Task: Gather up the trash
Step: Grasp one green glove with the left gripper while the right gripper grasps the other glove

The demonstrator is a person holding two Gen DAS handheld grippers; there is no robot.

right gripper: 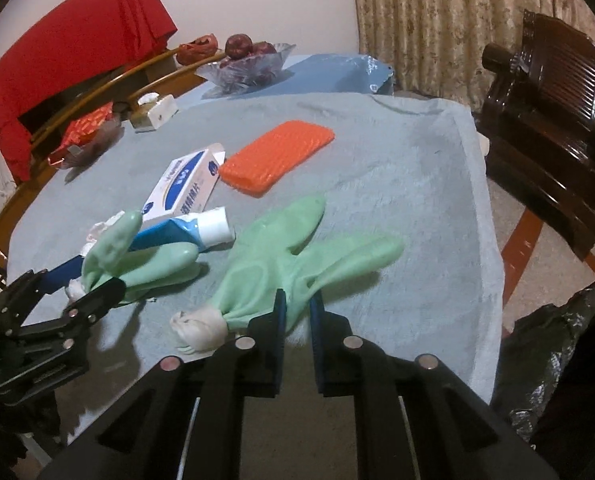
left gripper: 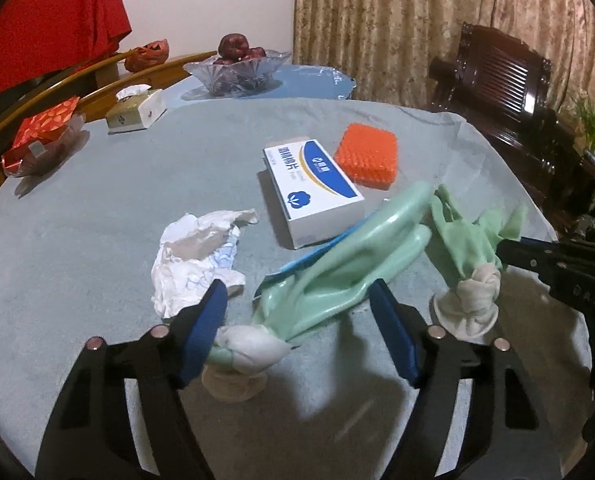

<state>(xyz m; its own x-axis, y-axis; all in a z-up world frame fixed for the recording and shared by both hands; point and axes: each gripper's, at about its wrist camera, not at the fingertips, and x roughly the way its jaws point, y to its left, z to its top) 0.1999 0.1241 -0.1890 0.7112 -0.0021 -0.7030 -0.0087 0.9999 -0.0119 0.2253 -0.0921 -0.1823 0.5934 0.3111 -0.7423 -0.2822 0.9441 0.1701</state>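
A: In the left wrist view, what is the left gripper (left gripper: 299, 312) doing?

B: Its jaws stand apart around a green rubber glove (left gripper: 337, 264) with a knotted white cuff; the blue pads flank the glove and I see no squeeze; it lies on the grey-blue table cover (left gripper: 97, 208); a crumpled white tissue (left gripper: 197, 256) sits just left of the left finger.

A: And beyond it?

B: A white and blue box (left gripper: 313, 188) and an orange sponge (left gripper: 367, 156) further back; at the right edge the right gripper (left gripper: 505, 250) pinches a second green glove (left gripper: 461, 240), which hangs with its white cuff downward.

A: Now the right wrist view?

B: The right gripper (right gripper: 296, 312) is nearly closed, its pads clamped on the second green glove (right gripper: 297, 256) just above the knotted cuff; the glove's fingers fan out over the cover; to the left, the left gripper (right gripper: 93, 280) straddles the other glove (right gripper: 145, 260), jaws apart; a blue and white tube (right gripper: 189, 232) lies beside that glove, touching the box (right gripper: 181, 184); the orange sponge (right gripper: 277, 156) rests behind.
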